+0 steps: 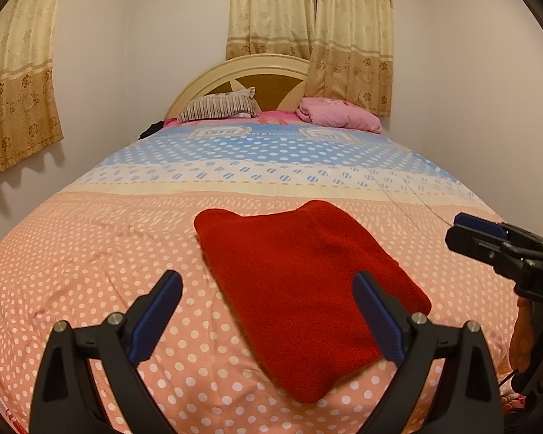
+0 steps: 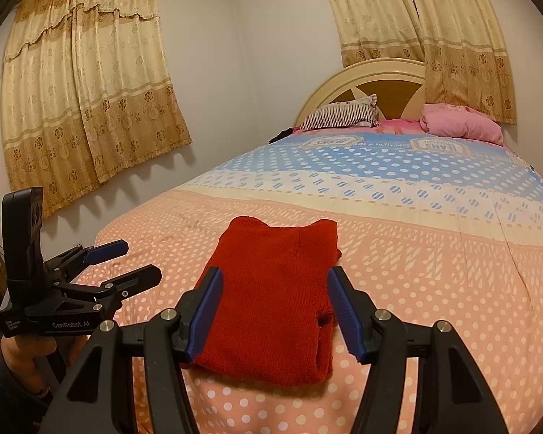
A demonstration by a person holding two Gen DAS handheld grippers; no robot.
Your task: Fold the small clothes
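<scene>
1. Left wrist view: the left gripper hangs above the near end of the bed with its jaws spread wide and nothing between the pads. The red knitted garment lies folded into a thick pad on the bedspread, ahead and a little to the right; its near right corner sits behind the right finger. Its long axis runs from near-right to far-left, slanting across this view. The right gripper enters from the right edge, held above the bed beside the garment.

2. Right wrist view: the right gripper points straight along the garment, whose long axis runs directly away from the fingers. The jaws stand moderately apart, bracketing the near end without pressing it, so nothing is held. This hand looks better placed for the next fold or lift. The left gripper sits off to the left, a hand under it, jaws parted and empty.

3. Surface and room: a soft dotted bedspread, pillows against the headboard, curtains on pale walls.
</scene>
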